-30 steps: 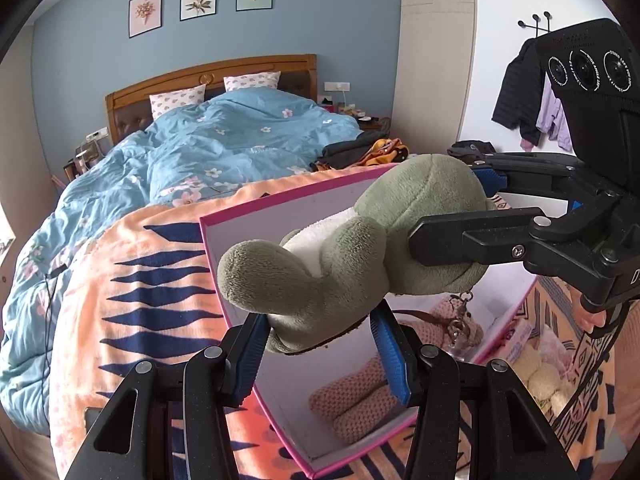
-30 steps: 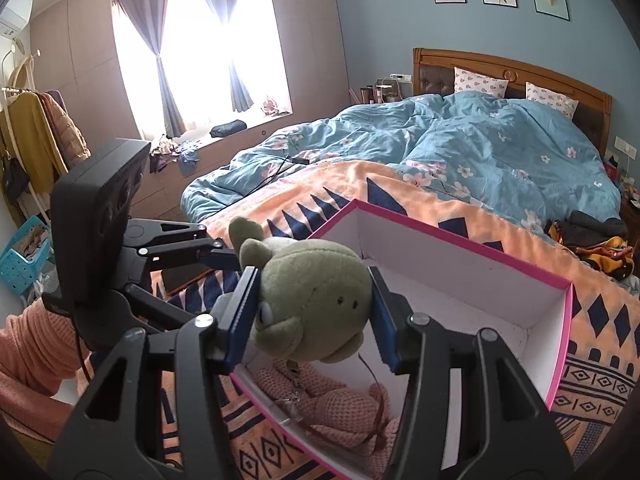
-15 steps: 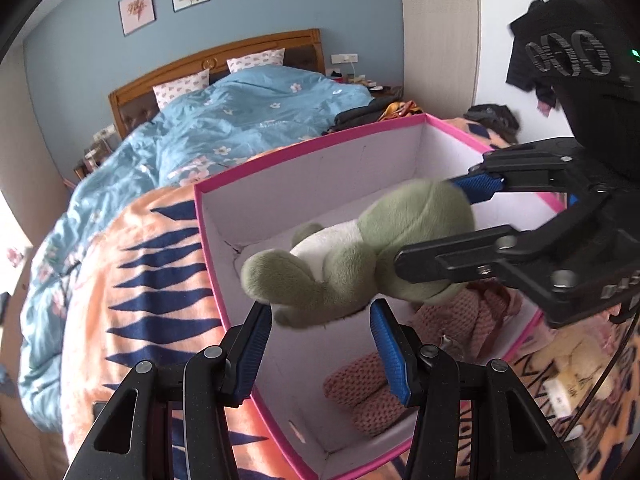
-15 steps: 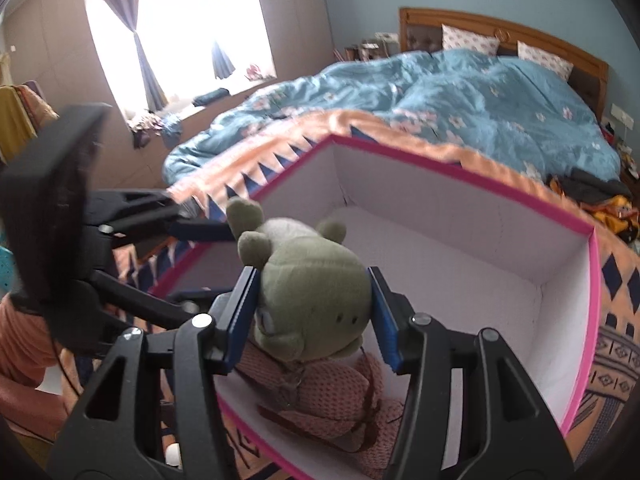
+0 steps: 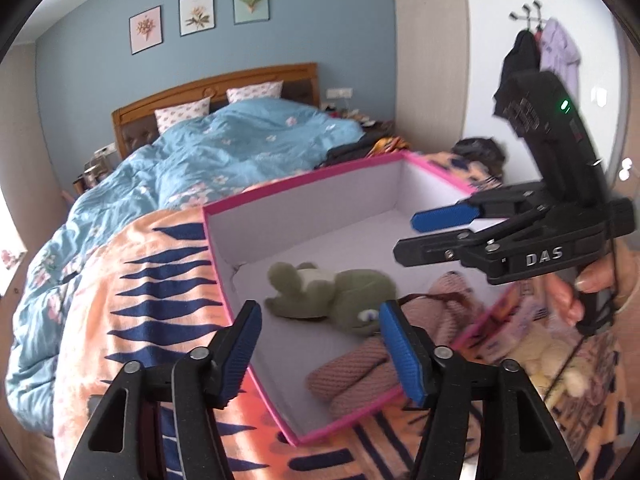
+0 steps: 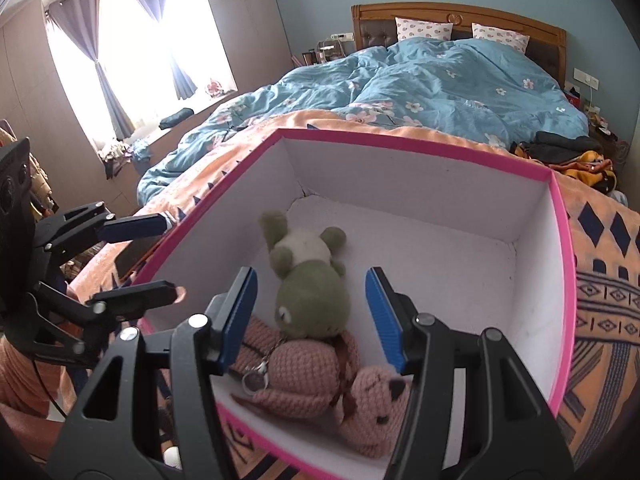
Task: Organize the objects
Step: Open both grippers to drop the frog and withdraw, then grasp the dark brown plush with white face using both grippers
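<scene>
Nearest to me, the left tool [image 5: 318,342] hangs over the near corner of the pink box [image 5: 256,380], its jaws opening with nothing pressed between the blue pads; the green frog plush [image 5: 332,296] lies beyond them on the box floor. The right tool [image 6: 310,320] is likewise spreading its jaws, and the frog sits in the gap below, free of both pads. Both tools look released to me.

The frog lies on its back inside the box, its head resting against the pink knitted doll [image 6: 304,376] at the near wall. So that toy is put away, and the doll with it. I judge the sorting partly done: outside the box, by the right-hand side of the left wrist view, a pale yellowish soft toy [image 5: 552,356] lies on the orange patterned blanket [image 5: 132,300], too blurred to name, and it probably goes in next.

The right wrist view shows the doll's face, its keyring clip and the frog's whole body from above; the left wrist view gives only the doll's knitted limbs. The left view, though, shows the leftover toy and the person's hand [image 5: 580,292] gripping the right tool's handle, which the other view misses.

Farther off, the blue flowered duvet [image 6: 460,84] covers the rest of the bed up to the wooden headboard [image 6: 460,16], with dark clothes heaped at its edge.
</scene>
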